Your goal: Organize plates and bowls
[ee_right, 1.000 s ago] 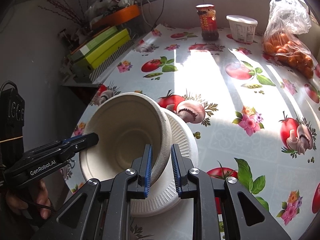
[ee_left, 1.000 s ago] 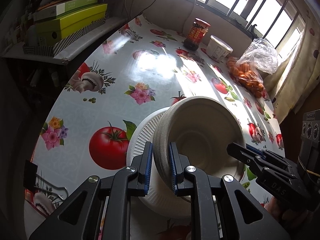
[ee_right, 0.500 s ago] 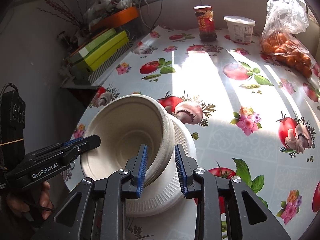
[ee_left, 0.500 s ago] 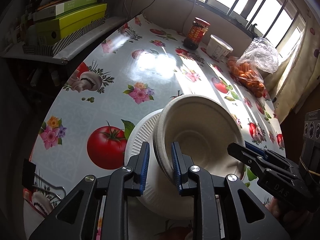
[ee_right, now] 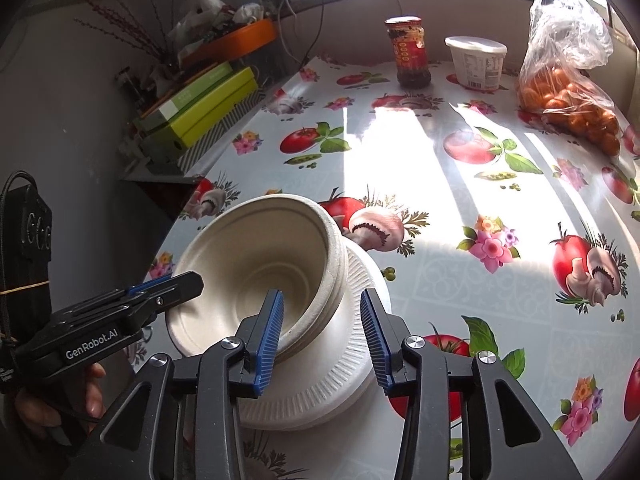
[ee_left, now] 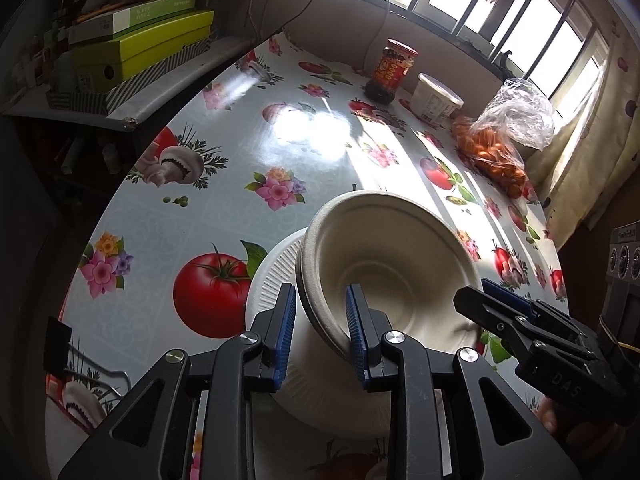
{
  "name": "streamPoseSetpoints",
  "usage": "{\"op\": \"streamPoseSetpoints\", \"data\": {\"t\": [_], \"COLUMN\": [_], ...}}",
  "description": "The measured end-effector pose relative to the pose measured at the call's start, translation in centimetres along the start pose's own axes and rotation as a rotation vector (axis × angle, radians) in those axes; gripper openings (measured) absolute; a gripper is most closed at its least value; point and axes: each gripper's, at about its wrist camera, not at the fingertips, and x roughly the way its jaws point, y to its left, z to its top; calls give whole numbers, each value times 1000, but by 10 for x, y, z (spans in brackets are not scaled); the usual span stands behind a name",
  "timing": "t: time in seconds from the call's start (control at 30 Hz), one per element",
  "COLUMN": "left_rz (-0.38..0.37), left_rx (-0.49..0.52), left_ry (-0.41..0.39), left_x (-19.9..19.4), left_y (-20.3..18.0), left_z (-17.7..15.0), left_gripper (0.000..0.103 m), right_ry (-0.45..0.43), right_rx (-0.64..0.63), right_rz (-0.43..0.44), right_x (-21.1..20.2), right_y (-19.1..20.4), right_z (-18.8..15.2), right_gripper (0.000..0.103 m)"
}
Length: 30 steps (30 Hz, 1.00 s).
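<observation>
Jaws of both grippers, left gripper point(ee_left: 320, 330) and right gripper point(ee_right: 322, 338), are opening astride the bowl point(ee_right: 260, 276) rim; light, stiff pulp, rim-graspable, atop the plate point(ee_right: 336, 380).

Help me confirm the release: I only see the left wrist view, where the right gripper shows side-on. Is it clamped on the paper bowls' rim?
Observer: No. In the right wrist view the right gripper has its jaws opening. The rim of the paper bowls sits between the pads, with a clear gap to the outer pad.
Operator: What lies below that outer pad?
Observer: The ribbed rim of the white paper plate that the bowls sit on.
Operator: How does my own gripper look from there?
Observer: The left gripper reaches to the bowls' opposite rim, and a hand holds its handle at the lower left.
</observation>
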Motion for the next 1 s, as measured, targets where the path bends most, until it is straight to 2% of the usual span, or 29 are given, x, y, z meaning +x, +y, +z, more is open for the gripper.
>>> {"op": "streamPoseSetpoints", "data": {"t": [0.03, 0.1, 0.13, 0.73, 1.0], "left_rz": [0, -2, -2, 56, 68], "left_rx": [0, -1, -3, 37, 55], "left_ry": [-2, -11, -17, -129, -180], "left_x": [-1, -3, -5, -34, -44], "left_y": [0, 0, 0, -13, -16], "left_z": [0, -2, -2, -31, -51], "left_gripper": [28, 41, 42, 43, 43], "right_ry": [-3, -12, -18, -124, -152], "right_rx": [-1, -5, -6, -16, -39], "right_rz": [1, 5, 5, 5, -32], "right_x": [-1, -3, -5, -40, -49], "right_y": [0, 1, 1, -3, -8], "right_z": [0, -1, -1, -26, -48], "right_gripper": [40, 42, 44, 53, 55]}}
